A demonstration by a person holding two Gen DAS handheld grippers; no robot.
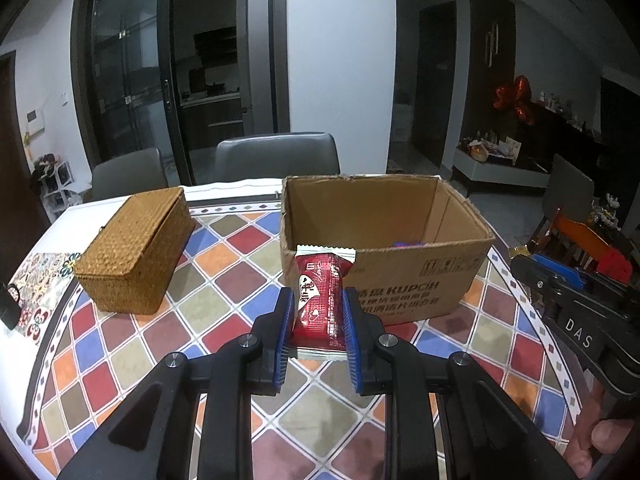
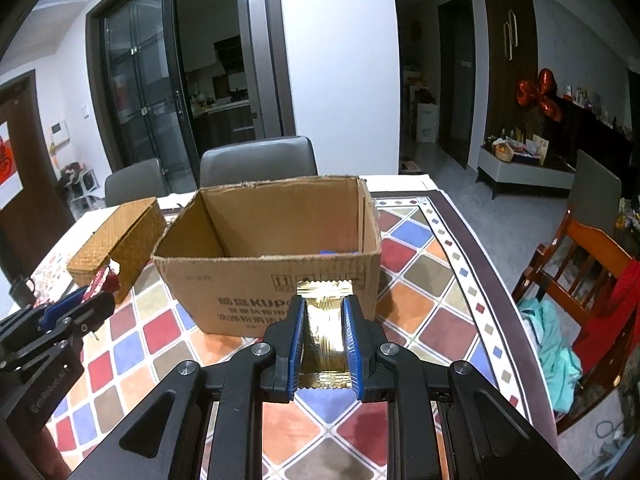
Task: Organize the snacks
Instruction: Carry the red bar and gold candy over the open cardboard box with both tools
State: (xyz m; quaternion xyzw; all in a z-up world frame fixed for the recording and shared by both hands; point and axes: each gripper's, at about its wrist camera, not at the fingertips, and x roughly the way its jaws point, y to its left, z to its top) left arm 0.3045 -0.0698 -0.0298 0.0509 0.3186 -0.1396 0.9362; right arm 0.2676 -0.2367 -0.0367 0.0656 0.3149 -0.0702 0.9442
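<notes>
My left gripper (image 1: 318,296) is shut on a red snack packet (image 1: 322,300) and holds it above the table, just in front of an open cardboard box (image 1: 400,276). My right gripper (image 2: 323,304) is shut on a gold snack packet (image 2: 324,328), also just in front of the box (image 2: 256,280). Something blue lies on the box floor (image 2: 336,251). The left gripper with its red packet shows at the left edge of the right wrist view (image 2: 96,292). The right gripper's body shows at the right edge of the left wrist view (image 1: 568,304).
A closed woven basket (image 1: 136,252) stands on the table left of the box. The table has a colourful checked cloth (image 1: 224,272). Grey chairs (image 1: 276,156) stand behind the table. A wooden chair with red and teal cloth (image 2: 584,280) stands at the right.
</notes>
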